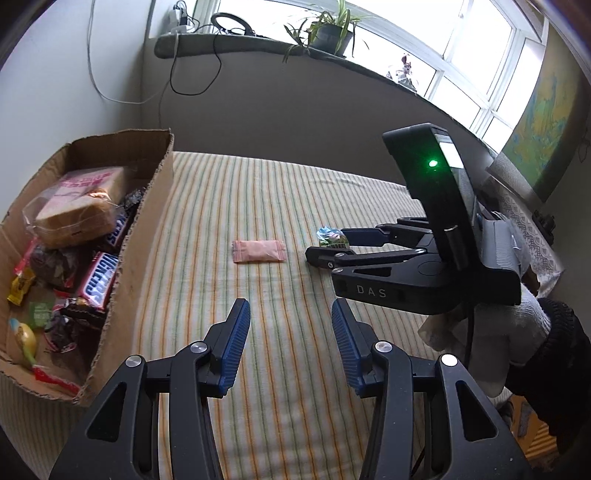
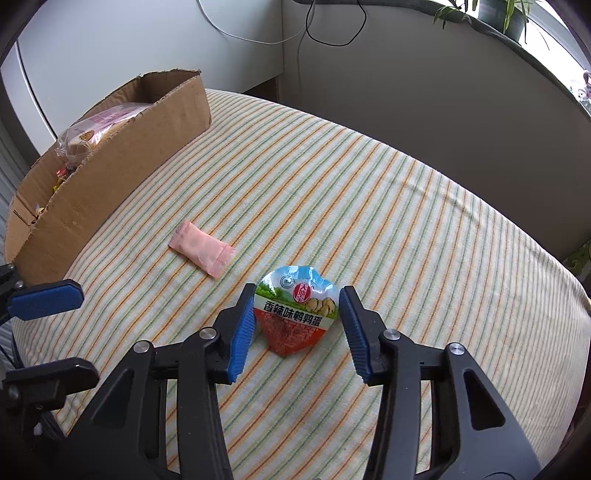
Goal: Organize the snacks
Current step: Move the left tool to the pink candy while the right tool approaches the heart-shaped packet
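Observation:
A cardboard box at the left holds bread, Snickers bars and several small snacks; it also shows in the right wrist view. A pink sachet lies on the striped cloth, also seen in the right wrist view. A quail-egg snack pack lies on the cloth between the open pads of my right gripper; the pads stand beside it, apart from it. In the left wrist view the pack shows at the right gripper. My left gripper is open and empty, short of the sachet.
The striped cloth covers a rounded table. A wall and a windowsill with a potted plant and cables stand behind. The left gripper's fingers show at the left edge of the right wrist view.

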Action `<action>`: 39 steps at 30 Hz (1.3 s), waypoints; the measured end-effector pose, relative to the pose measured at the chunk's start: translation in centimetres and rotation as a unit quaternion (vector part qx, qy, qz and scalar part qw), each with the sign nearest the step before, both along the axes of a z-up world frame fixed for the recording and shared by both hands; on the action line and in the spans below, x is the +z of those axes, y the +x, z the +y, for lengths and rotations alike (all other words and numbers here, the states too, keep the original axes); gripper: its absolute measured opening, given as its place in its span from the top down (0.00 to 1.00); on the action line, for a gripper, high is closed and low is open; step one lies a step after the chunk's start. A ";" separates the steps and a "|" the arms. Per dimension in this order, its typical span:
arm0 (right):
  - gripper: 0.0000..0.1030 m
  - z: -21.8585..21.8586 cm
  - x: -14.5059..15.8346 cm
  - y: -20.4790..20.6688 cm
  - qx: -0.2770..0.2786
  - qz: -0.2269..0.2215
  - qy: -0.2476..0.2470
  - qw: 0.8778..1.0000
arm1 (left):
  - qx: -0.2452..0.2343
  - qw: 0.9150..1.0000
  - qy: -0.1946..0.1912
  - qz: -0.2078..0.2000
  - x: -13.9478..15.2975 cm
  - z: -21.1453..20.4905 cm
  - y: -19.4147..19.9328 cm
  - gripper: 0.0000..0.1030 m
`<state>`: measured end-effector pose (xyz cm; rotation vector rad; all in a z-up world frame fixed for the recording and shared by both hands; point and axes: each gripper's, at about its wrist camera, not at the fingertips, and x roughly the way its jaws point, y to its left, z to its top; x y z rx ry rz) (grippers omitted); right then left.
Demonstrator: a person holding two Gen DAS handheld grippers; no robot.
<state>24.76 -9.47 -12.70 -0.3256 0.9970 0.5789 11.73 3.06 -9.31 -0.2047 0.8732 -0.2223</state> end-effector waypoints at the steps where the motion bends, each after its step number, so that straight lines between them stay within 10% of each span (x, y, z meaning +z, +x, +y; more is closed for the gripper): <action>1: 0.54 -0.3 0.0 0.1 -0.002 0.000 0.001 1.000 | 0.002 1.000 -0.004 0.007 -0.4 -0.1 0.6 0.57; 39: 0.40 -4.7 0.8 1.2 -0.001 -0.022 0.037 0.999 | 0.058 0.997 0.026 0.037 -3.0 -2.6 11.2 0.55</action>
